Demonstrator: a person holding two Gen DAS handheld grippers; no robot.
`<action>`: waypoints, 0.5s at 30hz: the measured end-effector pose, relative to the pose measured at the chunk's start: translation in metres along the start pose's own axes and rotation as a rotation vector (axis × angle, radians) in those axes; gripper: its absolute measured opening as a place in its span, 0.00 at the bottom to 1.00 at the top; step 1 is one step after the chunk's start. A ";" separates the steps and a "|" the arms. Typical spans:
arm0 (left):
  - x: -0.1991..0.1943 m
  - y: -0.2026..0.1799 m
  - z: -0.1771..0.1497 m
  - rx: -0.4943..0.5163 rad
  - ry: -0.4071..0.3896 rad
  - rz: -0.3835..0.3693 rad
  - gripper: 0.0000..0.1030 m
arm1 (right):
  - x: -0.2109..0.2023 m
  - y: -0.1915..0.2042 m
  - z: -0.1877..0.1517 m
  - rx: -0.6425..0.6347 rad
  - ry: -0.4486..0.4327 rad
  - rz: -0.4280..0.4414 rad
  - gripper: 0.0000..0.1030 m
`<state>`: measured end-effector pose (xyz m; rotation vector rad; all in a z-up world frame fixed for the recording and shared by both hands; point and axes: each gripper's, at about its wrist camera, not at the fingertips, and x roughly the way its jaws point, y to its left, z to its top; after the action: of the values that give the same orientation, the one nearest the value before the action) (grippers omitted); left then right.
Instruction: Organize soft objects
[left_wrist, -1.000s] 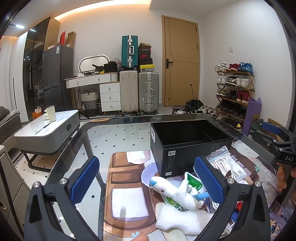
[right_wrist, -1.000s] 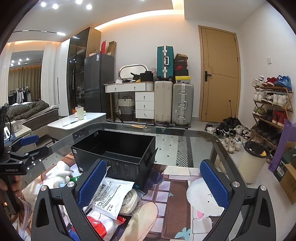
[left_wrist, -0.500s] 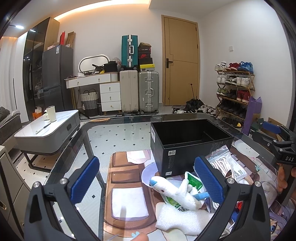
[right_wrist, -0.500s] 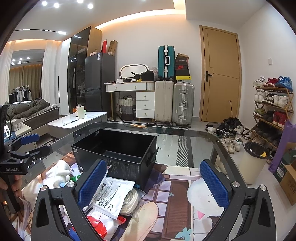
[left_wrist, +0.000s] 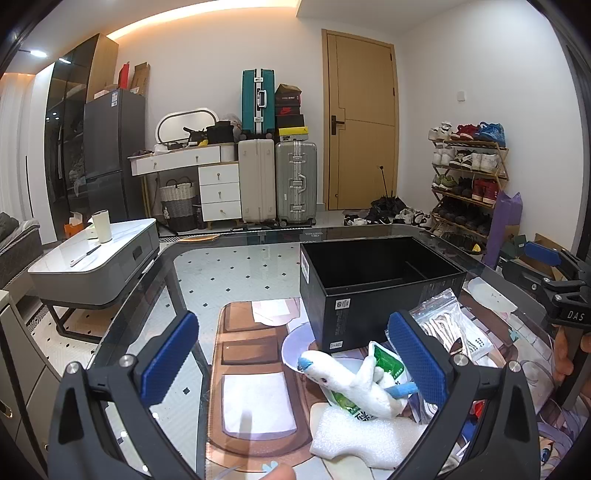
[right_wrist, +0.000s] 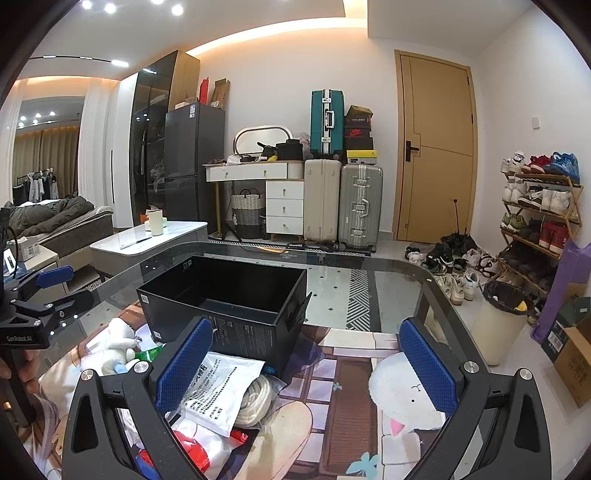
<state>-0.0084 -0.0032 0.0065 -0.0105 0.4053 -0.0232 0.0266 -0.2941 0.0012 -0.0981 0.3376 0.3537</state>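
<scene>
An empty black box (left_wrist: 380, 291) stands open on the glass table; it also shows in the right wrist view (right_wrist: 225, 306). In front of it lie a white plush toy (left_wrist: 347, 380), a green packet (left_wrist: 388, 365), a white foam piece (left_wrist: 365, 439) and a clear bag of white cord (left_wrist: 447, 328). My left gripper (left_wrist: 295, 362) is open and empty, held above the table just left of the plush. My right gripper (right_wrist: 306, 365) is open and empty above a white printed bag (right_wrist: 218, 391), coiled cord (right_wrist: 258, 398) and a red item (right_wrist: 192, 450). The plush (right_wrist: 114, 347) lies at its left.
A printed mat (left_wrist: 251, 369) covers the near table. The table's rounded far edge (right_wrist: 369, 258) lies beyond the box. A low white coffee table (left_wrist: 96, 258) stands left, a bin (right_wrist: 498, 317) and shoe rack (right_wrist: 539, 214) right. Each view shows the other hand-held gripper at its side.
</scene>
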 end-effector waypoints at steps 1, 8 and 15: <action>0.000 0.000 0.000 0.000 0.001 -0.002 1.00 | 0.000 0.001 0.000 -0.004 0.002 0.003 1.00; 0.001 -0.002 -0.002 0.009 0.004 -0.010 1.00 | 0.006 0.007 -0.002 -0.001 0.067 0.048 1.00; 0.003 -0.002 -0.003 0.002 0.020 -0.028 1.00 | 0.012 0.031 0.005 -0.043 0.144 0.130 1.00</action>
<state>-0.0069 -0.0049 0.0026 -0.0138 0.4250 -0.0517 0.0277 -0.2601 0.0012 -0.1451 0.4804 0.4843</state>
